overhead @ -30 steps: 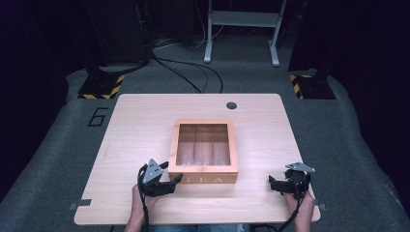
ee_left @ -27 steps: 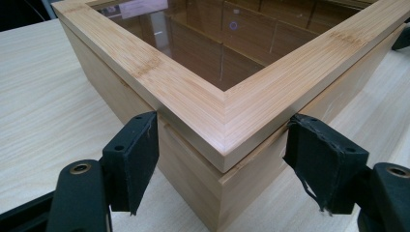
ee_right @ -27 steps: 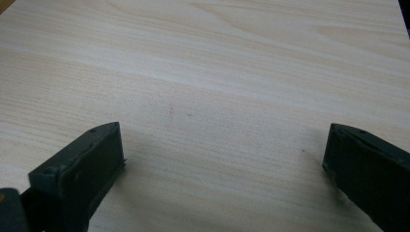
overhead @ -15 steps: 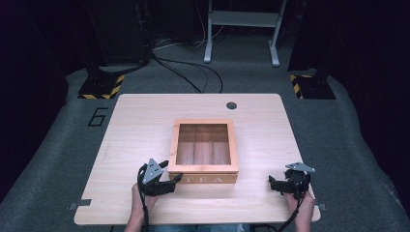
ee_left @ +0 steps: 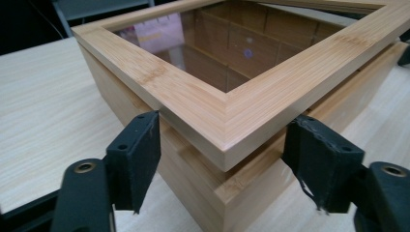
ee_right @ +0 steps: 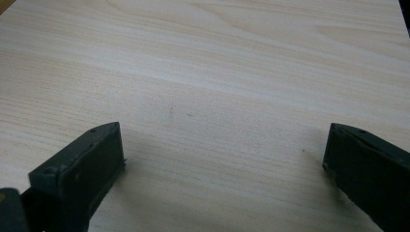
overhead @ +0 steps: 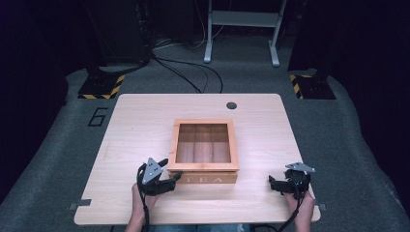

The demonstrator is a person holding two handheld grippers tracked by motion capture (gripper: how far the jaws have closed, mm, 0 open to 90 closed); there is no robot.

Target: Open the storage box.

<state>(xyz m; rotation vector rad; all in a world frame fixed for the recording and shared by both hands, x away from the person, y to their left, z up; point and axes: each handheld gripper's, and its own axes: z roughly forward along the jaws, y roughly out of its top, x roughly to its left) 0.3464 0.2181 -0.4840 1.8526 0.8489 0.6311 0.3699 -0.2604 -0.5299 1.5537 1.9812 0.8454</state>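
So there's a wooden tea box (overhead: 203, 151) sitting roughly mid-table (overhead: 140, 121), glass-window lid, "TEA" on the front face toward the person. Through the glass you can see the wooden dividers inside.

The left gripper (overhead: 175, 180) is right at the box's front left corner. In the left gripper view (ee_left: 220, 164) the corner of the lid (ee_left: 270, 92) pokes in between the two black jaws, one pad on each side of it. The jaws have just been closing a bit, about half open now. The left-hand pad looks right up against the wood; the right-hand one looks a hair off it, hard to tell. So the corner is bracketed, not clearly clamped. The lid also looks to sit slightly off the box body at that corner.

The right gripper (overhead: 271, 182) sits well off to the box's right, near the front edge of the table, jaws spread wide with just bare tabletop (ee_right: 217, 96) between them, holding nothing.
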